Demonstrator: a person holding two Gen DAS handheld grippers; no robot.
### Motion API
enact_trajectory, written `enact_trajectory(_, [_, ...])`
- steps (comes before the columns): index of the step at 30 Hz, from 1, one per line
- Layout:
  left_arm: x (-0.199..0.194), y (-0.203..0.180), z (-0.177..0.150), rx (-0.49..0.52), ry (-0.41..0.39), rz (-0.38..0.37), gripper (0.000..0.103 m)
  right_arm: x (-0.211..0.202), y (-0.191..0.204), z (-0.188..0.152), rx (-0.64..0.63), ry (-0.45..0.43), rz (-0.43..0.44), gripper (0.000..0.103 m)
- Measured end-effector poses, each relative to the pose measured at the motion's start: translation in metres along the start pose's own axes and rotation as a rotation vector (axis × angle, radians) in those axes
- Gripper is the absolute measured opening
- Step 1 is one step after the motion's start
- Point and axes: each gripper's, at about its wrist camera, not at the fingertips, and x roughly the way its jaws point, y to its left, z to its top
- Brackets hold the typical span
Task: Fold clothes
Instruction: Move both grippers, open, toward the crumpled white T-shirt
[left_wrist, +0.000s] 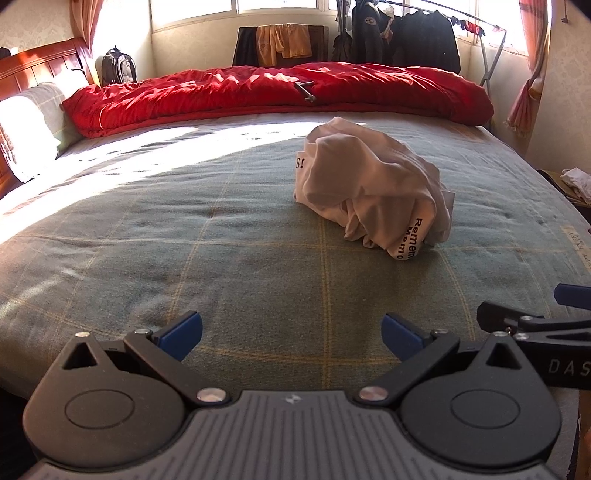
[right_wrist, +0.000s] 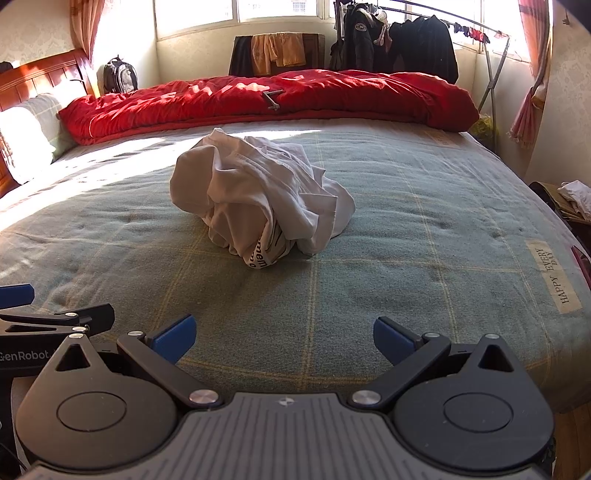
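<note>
Both tongs wide and empty, approach to the crumpled shirt not yet made.
Left tongs (left_wrist: 291, 332) and right tongs (right_wrist: 283, 338) low in frame over the bed (left_wrist: 221, 258); white t-shirt (right_wrist: 258, 199) bunched mid-frame beyond. Best seek hem or shoulder edges, pinch one layer, spread flat first.

1. A crumpled shirt (left_wrist: 373, 192) lies on the bed (left_wrist: 229, 266), about mid-bed and apart from everything else.
2. Behind it a bunched quilt (left_wrist: 280, 92) runs across the far edge of the bed.
3. A pillow (left_wrist: 26, 129) sits at the bed's left end, against the headboard (left_wrist: 37, 64).
4. Beyond the quilt, a clothes rack (left_wrist: 491, 55) stands under the window.
5. Both tongs, the left tongs (left_wrist: 291, 332) and the right tongs (right_wrist: 284, 334), hover side by side over the near edge.
</note>
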Motion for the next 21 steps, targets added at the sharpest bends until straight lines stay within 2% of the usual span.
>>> enact_trajectory(21, [-0.0027,-0.0003,-0.0019,-0.004,-0.011,-0.014,0.103,-0.0044,-0.0009,-0.0017,0.011,-0.012,0.002,0.103])
